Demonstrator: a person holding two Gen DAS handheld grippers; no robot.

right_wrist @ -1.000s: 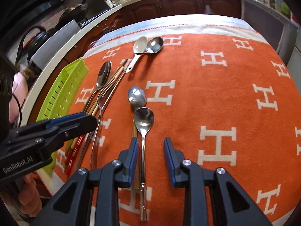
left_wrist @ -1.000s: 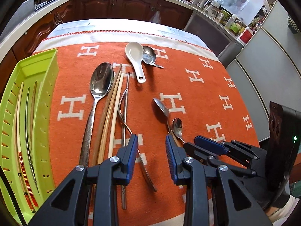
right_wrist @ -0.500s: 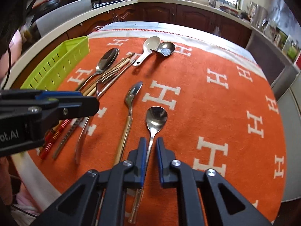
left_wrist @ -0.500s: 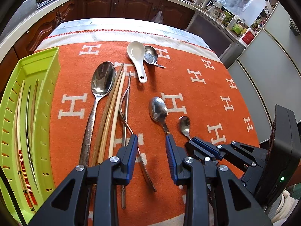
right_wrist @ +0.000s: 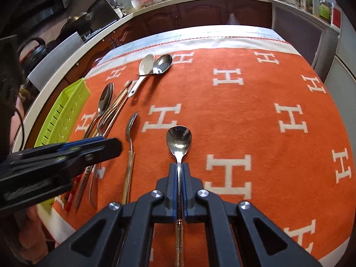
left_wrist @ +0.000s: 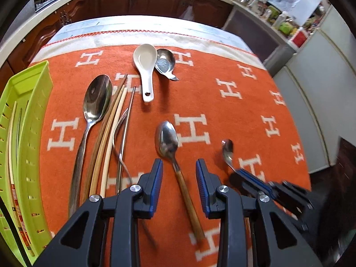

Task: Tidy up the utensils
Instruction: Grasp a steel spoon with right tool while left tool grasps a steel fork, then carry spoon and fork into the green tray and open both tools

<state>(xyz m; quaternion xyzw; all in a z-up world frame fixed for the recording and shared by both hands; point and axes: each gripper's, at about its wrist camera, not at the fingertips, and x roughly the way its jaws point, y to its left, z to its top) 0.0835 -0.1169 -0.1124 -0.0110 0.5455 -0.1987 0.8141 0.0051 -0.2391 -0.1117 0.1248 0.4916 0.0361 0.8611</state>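
The right claw (right_wrist: 179, 166) is gripping the handle of a small steel spoon (right_wrist: 179, 139), its bowl pointing away over the orange cloth (right_wrist: 244, 93). The left claw (left_wrist: 179, 173) is hanging open around a wooden-handled spoon (left_wrist: 170, 142) (lying flat on the cloth-covered surface), with the green tray (left_wrist: 33, 102) sitting at the far left.

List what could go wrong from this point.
1. The right tool pinches the small spoon by its thin handle, so it may pivot or slip when lifted.
2. The left tool, open over the wood-handled spoon, is close beside the right one; they could collide on the way to the green tray.
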